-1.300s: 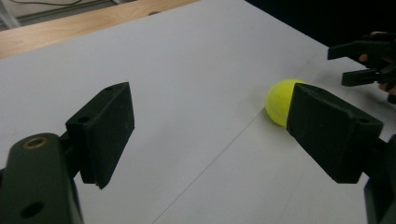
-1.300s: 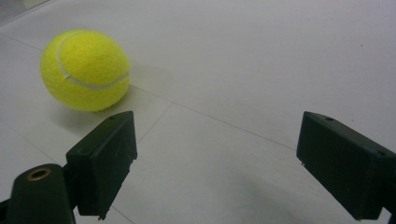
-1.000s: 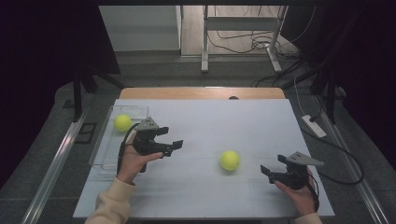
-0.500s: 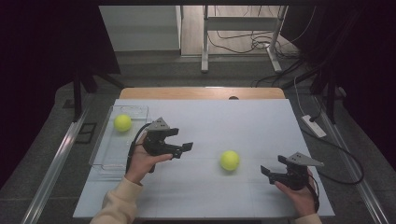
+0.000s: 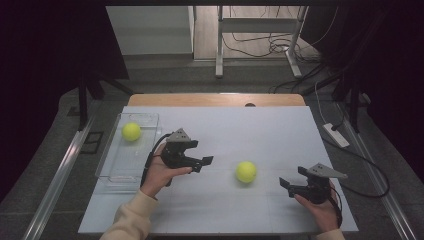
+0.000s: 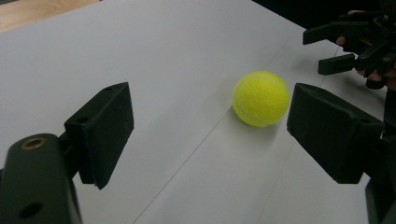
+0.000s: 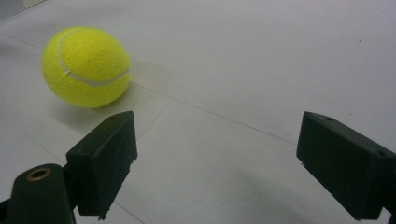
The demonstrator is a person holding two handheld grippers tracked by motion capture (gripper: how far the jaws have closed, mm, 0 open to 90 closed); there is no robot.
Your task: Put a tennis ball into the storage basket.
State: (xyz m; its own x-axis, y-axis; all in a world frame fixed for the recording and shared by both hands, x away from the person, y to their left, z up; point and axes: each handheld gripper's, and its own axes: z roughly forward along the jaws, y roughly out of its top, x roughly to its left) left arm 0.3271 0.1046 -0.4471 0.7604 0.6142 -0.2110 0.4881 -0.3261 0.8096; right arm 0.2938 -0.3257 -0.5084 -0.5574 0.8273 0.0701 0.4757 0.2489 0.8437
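Your left gripper (image 5: 204, 161) has slid right toward the fuzzy yellow tennis ball (image 5: 246, 171), jaws wide, empty; your right gripper (image 5: 286, 184) waits likewise agape.

There are two tennis balls: one tennis ball (image 5: 246, 171) lies on the desk (image 5: 260, 130), and the second tennis ball (image 5: 131, 131) lies inside the tray. There is one clear plastic tray (image 5: 114, 172), at the left side of the desk. There are two grippers, the left gripper (image 5: 207, 161) and the right gripper (image 5: 284, 183), and each one has two black jaws. There is one desk.
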